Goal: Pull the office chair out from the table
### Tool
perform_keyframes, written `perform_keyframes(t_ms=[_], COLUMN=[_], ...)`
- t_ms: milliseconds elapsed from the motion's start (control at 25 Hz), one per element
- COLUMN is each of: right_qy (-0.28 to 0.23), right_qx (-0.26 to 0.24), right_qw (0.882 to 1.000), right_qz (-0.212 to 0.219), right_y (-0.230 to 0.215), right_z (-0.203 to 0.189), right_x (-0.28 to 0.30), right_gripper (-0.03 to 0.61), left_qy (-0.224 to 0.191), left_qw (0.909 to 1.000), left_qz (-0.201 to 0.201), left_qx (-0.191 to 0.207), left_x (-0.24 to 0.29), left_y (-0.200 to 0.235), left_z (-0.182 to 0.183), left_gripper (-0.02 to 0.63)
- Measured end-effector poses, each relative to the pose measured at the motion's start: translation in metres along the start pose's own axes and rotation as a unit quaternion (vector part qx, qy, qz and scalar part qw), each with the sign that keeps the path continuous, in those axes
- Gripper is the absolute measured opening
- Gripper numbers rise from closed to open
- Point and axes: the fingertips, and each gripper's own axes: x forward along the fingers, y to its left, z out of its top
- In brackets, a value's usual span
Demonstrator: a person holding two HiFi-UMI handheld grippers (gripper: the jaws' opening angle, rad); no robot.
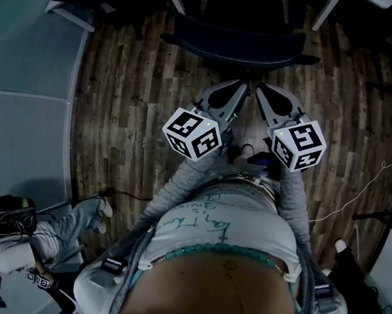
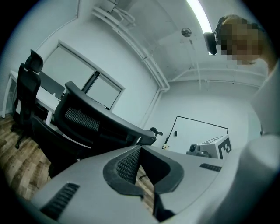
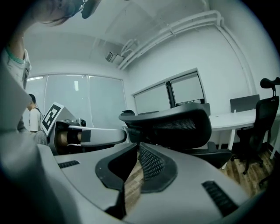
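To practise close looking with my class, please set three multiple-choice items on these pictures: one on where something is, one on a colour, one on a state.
1. In the head view, where is the office chair? A bottom left corner; B top middle, ahead of the left gripper and right gripper; C far right edge.
2. What colour is the chair? A black; B red; C white.
3. The left gripper's fingers are: A wide open; B closed on the chair; C closed, empty.
Answers: B, it stands beyond both grippers; A, its back looks black; C, the fingers meet with only floor behind.
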Motion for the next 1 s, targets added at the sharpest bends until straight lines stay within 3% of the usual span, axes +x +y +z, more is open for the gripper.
perform_keyframes(t_ms=[240, 1000], right_qy=[-0.006, 0.001], right_qx=[0.004, 0.007], right_qw=[1.0, 1.0], right_qz=[0.009, 0.006], right_y=[0.008, 0.009], right_z=[0.002, -0.004], right_x=[0.0, -0.018], right_gripper=[0.029, 0.025], left_qy=[0.004, 0.017], left_qw=[0.9996, 0.9995], left_qz=[0.002, -0.009], left_qx=[0.029, 0.023], left_x=[-0.005, -0.005], left_y=[-0.005, -0.018], left_z=[0.001, -0.01], left_gripper=[0.011, 0.011])
